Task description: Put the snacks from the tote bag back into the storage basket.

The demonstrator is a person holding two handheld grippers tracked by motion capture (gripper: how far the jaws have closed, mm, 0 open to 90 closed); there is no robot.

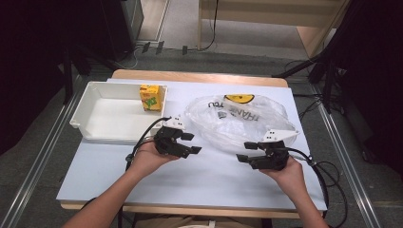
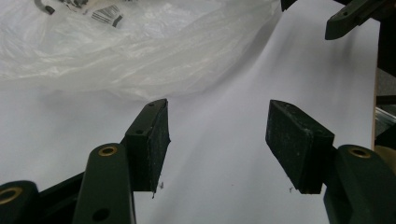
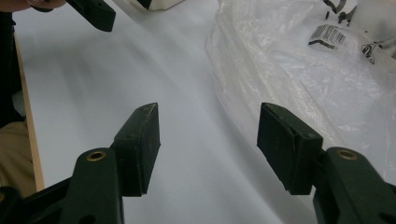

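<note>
White tabletop (image 1: 199,175) lies bare along the near edge, giving both hands free room. Left gripper (image 1: 190,143) and right gripper (image 1: 247,152) hover low over it, well apart, tips turned toward each other, each with jaws spread wide and nothing between them. Just beyond them sits the crumpled clear plastic bag (image 1: 237,118), its near edge close to both tools. Farther left, a white tray (image 1: 90,107) holds a yellow juice carton (image 1: 150,97) upright in its far right corner.
</note>
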